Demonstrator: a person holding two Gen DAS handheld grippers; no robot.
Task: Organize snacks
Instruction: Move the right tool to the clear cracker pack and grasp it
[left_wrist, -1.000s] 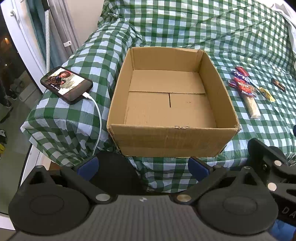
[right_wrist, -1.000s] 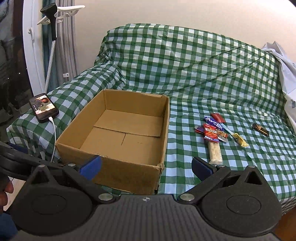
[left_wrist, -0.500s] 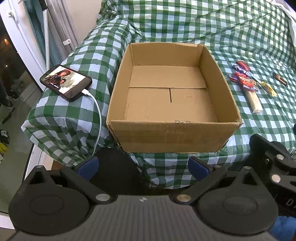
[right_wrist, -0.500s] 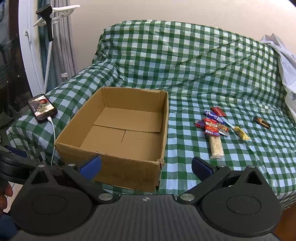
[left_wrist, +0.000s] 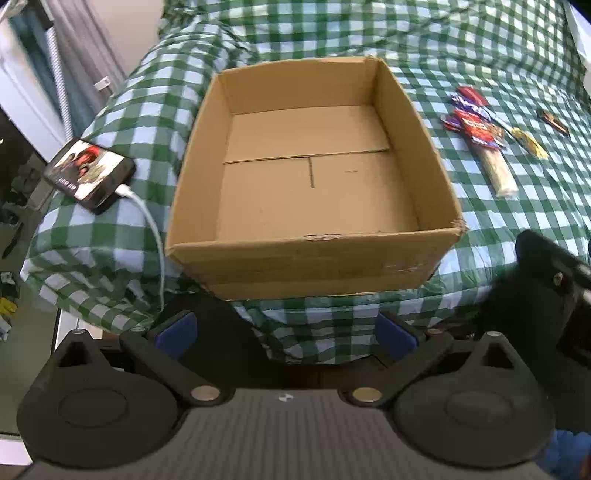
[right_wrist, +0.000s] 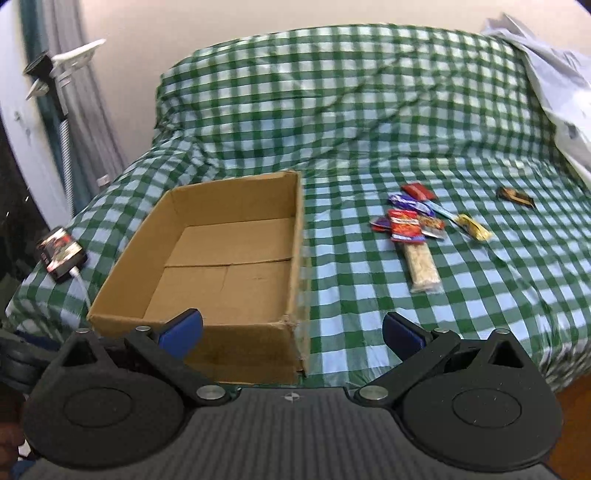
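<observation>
Here, left gripper (left_wrist: 284, 328) and right gripper (right_wrist: 291, 328) fingers spread, holding nothing. Open brown cardboard box (right_wrist: 221, 258) ahead of both; colourful snack packets (right_wrist: 413, 221) lie ahead-right of the right fingers on the green-checked bed (right_wrist: 369, 129).

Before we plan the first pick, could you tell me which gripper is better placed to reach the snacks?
Right. The snack pile lies right of the cardboard box, ahead of the open right gripper.

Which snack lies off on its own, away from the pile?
The dark brown bar, alone at far right. The rest, red packet included, cluster together right of the box.
</observation>
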